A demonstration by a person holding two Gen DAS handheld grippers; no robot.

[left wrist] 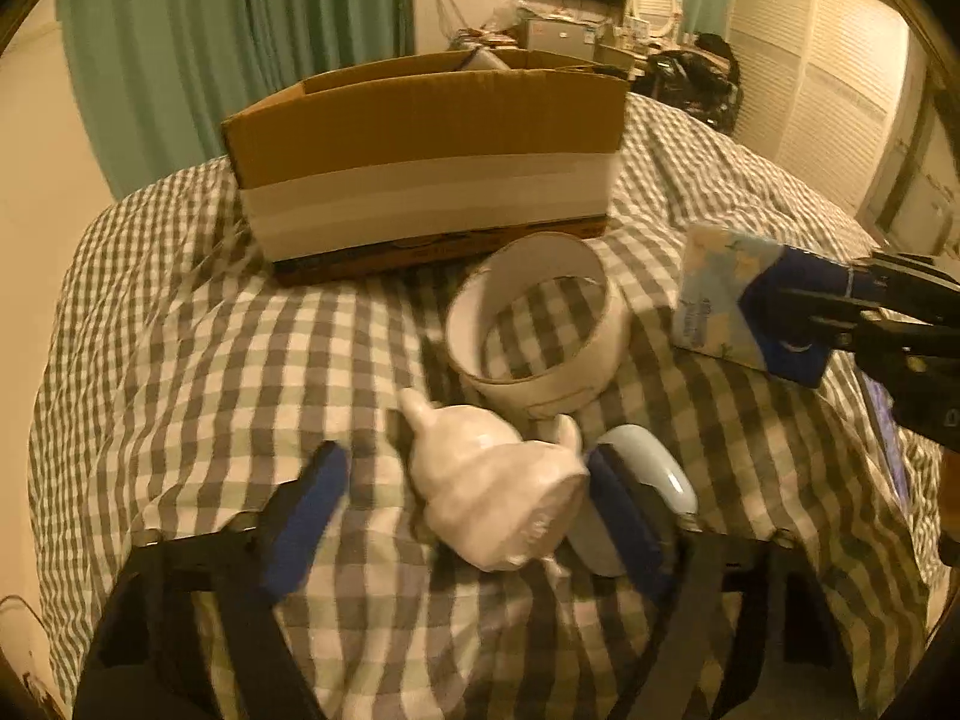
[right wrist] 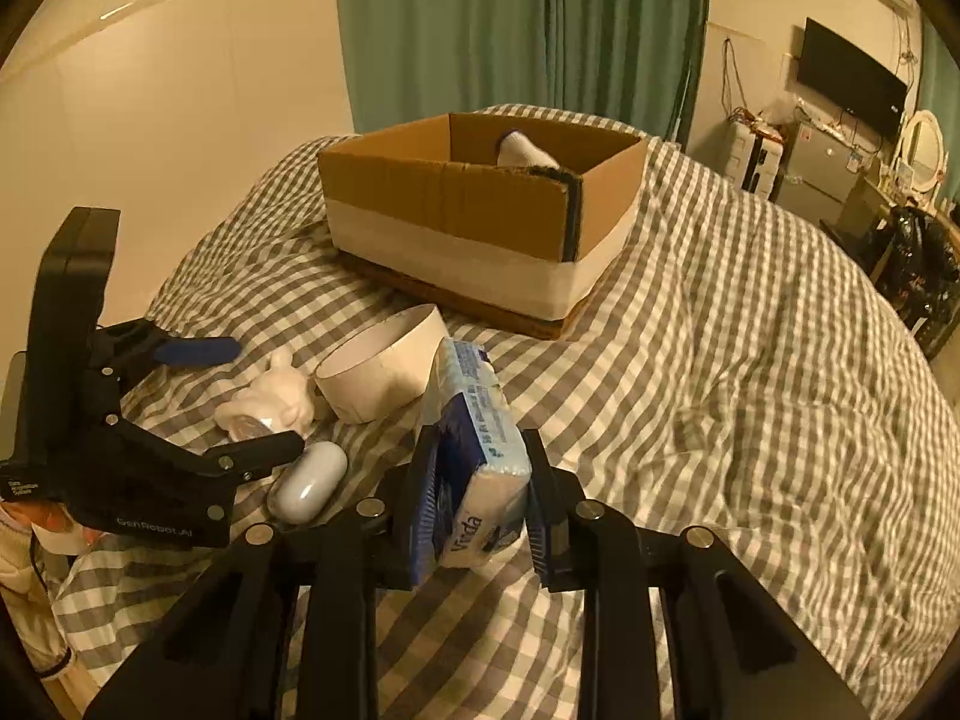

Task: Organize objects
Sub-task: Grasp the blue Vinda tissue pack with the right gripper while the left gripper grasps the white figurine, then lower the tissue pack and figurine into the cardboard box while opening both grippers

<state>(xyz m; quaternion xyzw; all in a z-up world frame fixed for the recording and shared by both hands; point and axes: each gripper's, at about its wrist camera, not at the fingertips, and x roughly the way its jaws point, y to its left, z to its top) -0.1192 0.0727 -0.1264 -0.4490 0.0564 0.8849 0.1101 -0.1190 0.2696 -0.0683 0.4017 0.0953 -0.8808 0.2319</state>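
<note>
Between right fingers [right wrist: 474, 498] — tissue pack [right wrist: 480, 450].

Green curtains [right wrist: 516, 30], cream wall [right wrist: 180, 96] (warm light).

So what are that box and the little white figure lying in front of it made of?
The box looks like brown corrugated cardboard, matt, with raw cut edges and a pale band around it. The figure seems to be glazed ceramic or plaster: white, lumpy, slightly shiny. I can't tell which.

The tissue pack [right wrist: 474, 468] reads "Vinda"; the left gripper [right wrist: 240, 384] body reads "GenRobot.AI".
</note>
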